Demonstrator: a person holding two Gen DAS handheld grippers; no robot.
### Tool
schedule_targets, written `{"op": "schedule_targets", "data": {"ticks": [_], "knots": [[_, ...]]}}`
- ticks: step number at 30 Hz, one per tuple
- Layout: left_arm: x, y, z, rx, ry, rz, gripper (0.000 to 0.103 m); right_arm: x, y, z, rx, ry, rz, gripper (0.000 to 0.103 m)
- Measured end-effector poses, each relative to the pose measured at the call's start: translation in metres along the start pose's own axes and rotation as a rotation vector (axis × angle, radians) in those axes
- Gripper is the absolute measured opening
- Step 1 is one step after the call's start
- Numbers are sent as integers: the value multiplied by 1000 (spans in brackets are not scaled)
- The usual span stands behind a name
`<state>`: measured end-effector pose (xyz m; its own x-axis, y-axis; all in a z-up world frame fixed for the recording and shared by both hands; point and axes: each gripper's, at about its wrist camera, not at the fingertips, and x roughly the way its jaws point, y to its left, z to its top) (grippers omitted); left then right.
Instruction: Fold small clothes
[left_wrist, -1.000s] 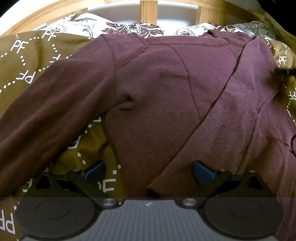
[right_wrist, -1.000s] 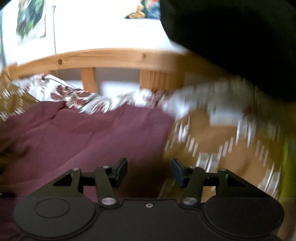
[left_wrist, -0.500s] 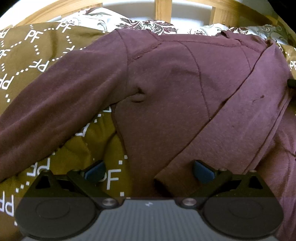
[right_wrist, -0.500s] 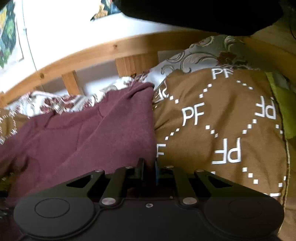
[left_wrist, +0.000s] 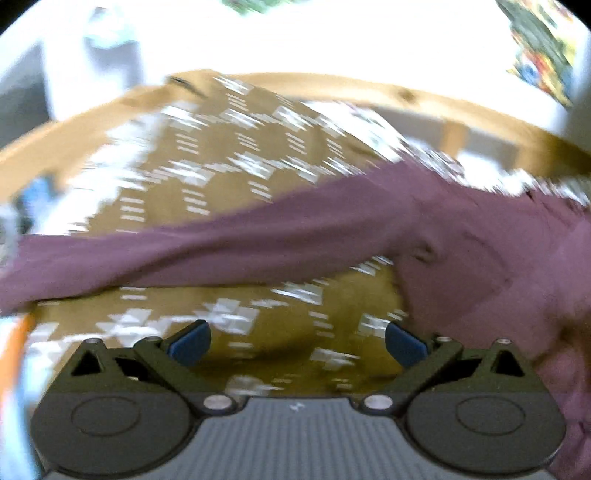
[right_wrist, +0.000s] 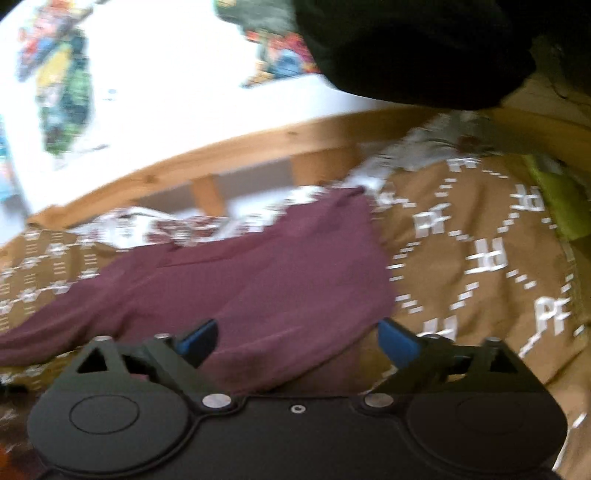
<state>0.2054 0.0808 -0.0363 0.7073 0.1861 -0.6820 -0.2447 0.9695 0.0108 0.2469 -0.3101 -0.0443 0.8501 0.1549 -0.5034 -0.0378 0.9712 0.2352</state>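
Maroon long-sleeved top (right_wrist: 280, 273) lies flat on the brown bedspread (right_wrist: 480, 258). Right tool (right_wrist: 297, 338) just released, folded edge between its jaws; left tool (left_wrist: 297, 338) released, empty. Risk: the loose fold may spring back.

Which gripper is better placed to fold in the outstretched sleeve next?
Left. The left gripper is open facing the maroon top's sleeve; the right gripper, jaws just opened, sits over its folded body.

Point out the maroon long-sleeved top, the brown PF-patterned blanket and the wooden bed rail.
Maroon long-sleeved top (right_wrist: 295, 280): right wrist view, body panel.
Brown PF-patterned blanket (right_wrist: 480, 266): right wrist view, bare printed area.
Wooden bed rail (right_wrist: 258, 147): right wrist view, top bar.
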Motion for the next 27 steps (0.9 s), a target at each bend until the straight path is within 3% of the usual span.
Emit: {"op": "schedule_targets", "data": {"ticks": [3, 6, 9, 11, 18, 19, 21, 22, 23, 27], "knots": [[-25, 35, 4, 16, -60, 114, 102, -1, 15, -9, -18, 23, 75, 102], [-37, 59, 8, 135, -111, 272, 102, 1, 27, -14, -52, 48, 120, 102], [-42, 75, 14, 271, -168, 366, 102, 2, 35, -19, -76, 52, 137, 102], [-36, 82, 20, 370, -167, 386, 102, 3, 37, -23, -74, 62, 146, 102], [8, 90, 38, 516, 59, 330, 86, 12, 31, -27, -37, 101, 132, 102], [11, 90, 37, 531, 80, 317, 79, 13, 29, -28, -30, 103, 128, 102], [12, 87, 32, 553, 119, 306, 54, 14, 25, -28, -14, 108, 121, 102], [12, 85, 32, 554, 143, 288, 29, 14, 23, -28, -4, 110, 117, 102], [12, 84, 32, 549, 168, 260, 13, 15, 22, -28, 5, 112, 115, 102], [-7, 76, 47, 492, 226, 165, 5, 16, 15, -27, 55, 120, 107, 102]]}}
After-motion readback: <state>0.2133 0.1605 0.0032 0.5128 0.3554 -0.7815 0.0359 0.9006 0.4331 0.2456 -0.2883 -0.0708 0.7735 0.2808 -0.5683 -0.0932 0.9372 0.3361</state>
